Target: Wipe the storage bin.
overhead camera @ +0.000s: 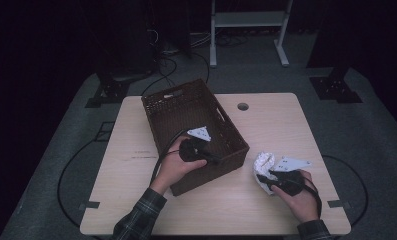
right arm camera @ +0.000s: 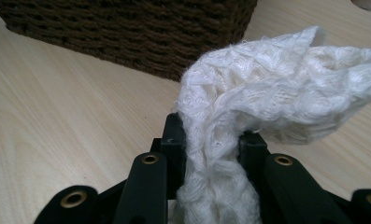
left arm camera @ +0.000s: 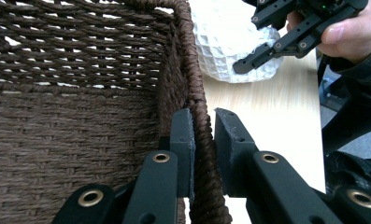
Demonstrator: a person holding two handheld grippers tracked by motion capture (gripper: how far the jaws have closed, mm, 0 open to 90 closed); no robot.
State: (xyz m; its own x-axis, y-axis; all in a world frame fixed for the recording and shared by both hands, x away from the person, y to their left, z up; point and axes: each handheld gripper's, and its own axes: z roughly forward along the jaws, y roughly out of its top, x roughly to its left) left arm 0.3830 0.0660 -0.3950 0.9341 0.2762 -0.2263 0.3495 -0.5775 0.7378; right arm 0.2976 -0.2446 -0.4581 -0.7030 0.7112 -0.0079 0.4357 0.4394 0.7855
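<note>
The left gripper (left arm camera: 203, 135) straddles the basket (overhead camera: 186, 107) wall, one pad barely off it, steadying it; the right gripper (right arm camera: 213, 144), at the basket's four o'clock, pinches the white cloth (right arm camera: 267, 88) for loading

A pale wooden table (overhead camera: 136, 170) with rounded corners carries it all, standing on grey carpet with a dark cable looping round it. At twelve o'clock near the far edge there's a round cable hole (overhead camera: 243, 106) in the top. A dark brown wicker basket (overhead camera: 162, 106) sits directly on the wood, left of centre and skewed, one corner pointing to eleven o'clock, the opposite one to five. At four o'clock from the basket, just beside its near right corner, a white waffle-knit cloth (overhead camera: 264, 162) is bunched up at the tabletop. Faint markings show on the wood at nine o'clock
</note>
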